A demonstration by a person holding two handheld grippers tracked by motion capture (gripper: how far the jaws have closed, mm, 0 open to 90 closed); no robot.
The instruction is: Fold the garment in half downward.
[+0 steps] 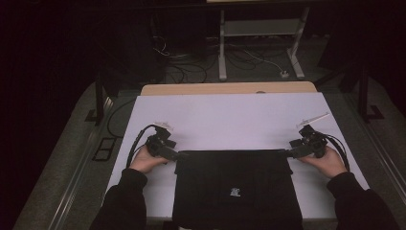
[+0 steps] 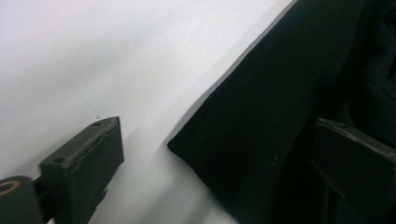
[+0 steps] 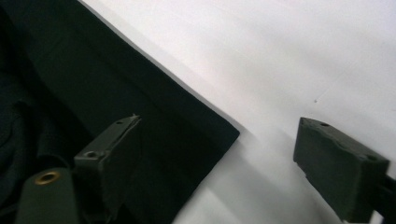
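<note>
The black cloth [image 1: 237, 189] lay flat on the white sheet [image 1: 230, 120]. Its far corners sat between the wide, unclenched jaws of the left gripper [image 1: 181, 155] and the right gripper [image 1: 289, 154], which pinched nothing.

Black folded garment [image 1: 237, 184], plain, with a small white printed mark [image 1: 234, 192] near its middle. White sheet [image 1: 230, 120] over the counter, pale wood [image 1: 225, 88] along the far edge. Black left tool [image 1: 181, 155] and black right tool [image 1: 288, 154]. Dark sleeves [image 1: 122, 201].
</note>
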